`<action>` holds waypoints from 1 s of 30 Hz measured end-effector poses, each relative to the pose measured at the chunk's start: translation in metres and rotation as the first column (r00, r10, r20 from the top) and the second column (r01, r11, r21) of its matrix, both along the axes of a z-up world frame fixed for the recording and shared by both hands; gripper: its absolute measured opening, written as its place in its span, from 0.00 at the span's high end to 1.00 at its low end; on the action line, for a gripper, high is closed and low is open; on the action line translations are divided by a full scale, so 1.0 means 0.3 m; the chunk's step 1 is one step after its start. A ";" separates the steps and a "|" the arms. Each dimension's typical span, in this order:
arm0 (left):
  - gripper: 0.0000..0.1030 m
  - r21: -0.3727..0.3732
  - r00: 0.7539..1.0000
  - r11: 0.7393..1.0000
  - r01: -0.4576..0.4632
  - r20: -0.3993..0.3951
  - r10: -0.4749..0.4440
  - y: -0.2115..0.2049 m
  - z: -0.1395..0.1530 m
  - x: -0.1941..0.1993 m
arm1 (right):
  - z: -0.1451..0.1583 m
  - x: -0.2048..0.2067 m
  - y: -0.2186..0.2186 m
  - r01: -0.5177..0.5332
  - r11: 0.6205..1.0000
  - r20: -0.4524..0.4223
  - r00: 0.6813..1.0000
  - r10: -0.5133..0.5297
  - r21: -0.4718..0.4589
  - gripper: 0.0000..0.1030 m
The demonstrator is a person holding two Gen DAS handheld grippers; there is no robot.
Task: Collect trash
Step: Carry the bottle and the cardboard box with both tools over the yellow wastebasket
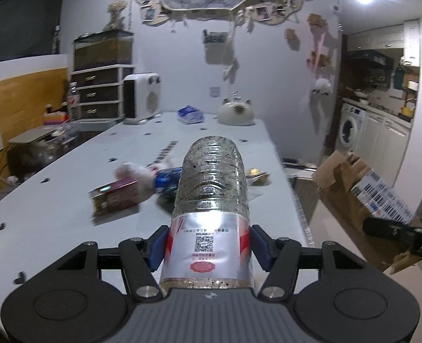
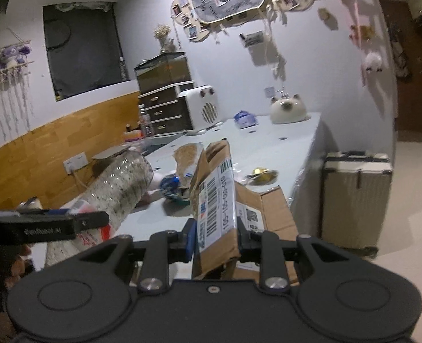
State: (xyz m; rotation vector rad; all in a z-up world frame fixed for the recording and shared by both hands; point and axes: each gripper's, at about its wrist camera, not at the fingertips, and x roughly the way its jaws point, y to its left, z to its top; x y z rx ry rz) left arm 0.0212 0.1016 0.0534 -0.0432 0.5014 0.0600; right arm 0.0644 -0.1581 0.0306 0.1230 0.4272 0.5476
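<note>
Trash is split between what we hold and what lies on the bench [image 1: 67, 214]. Largest of what we carry is the torn cardboard box [image 2: 219, 200], with its barcode label, which our right gripper [image 2: 215, 237] pinches by a flap, jaws pressed onto the card; it hangs off the bench's near corner. Next is the clear plastic bottle [image 1: 211, 188], grimy inside, which our left gripper [image 1: 209, 247] clamps around the labelled part, jaws part-spread to its width, base pointing away from us above the bench. We judge these two pieces as collected but not yet dropped anywhere; no bin or bag shows in either view.

Left on the bench, we count a red carton [image 1: 115, 200], a crumpled blue wrapper [image 1: 166, 178], a white tissue wad [image 1: 133, 171] and a small gold foil cup [image 1: 258, 175], clustered near the middle. The blue-and-white pack [image 1: 190, 114] by the far wall may be trash too; we cannot tell. So roughly two pieces are in hand and at least four remain.
</note>
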 end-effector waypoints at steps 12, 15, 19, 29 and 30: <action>0.41 -0.020 0.985 0.985 0.172 0.003 -0.172 -0.273 -0.036 0.103 | -0.022 -0.002 -0.268 0.196 0.980 -0.001 0.981 -0.196 -0.022 0.73; 0.41 -0.029 0.976 0.975 0.219 -0.007 -0.219 -0.344 -0.059 0.135 | -0.036 0.002 -0.334 0.245 0.969 -0.010 0.970 -0.245 -0.026 0.73; 0.41 -0.056 0.961 0.961 0.272 -0.040 -0.274 -0.430 -0.098 0.201 | -0.070 0.015 -0.416 0.302 0.953 -0.033 0.953 -0.303 -0.031 0.73; 0.41 -0.125 0.894 0.913 0.389 -0.191 -0.406 -0.629 -0.276 0.388 | -0.196 0.076 -0.548 0.386 0.919 -0.119 0.912 -0.393 -0.082 0.73; 0.41 -0.130 0.885 0.909 0.396 -0.212 -0.415 -0.648 -0.298 0.409 | -0.213 0.087 -0.557 0.391 0.916 -0.131 0.907 -0.399 -0.086 0.73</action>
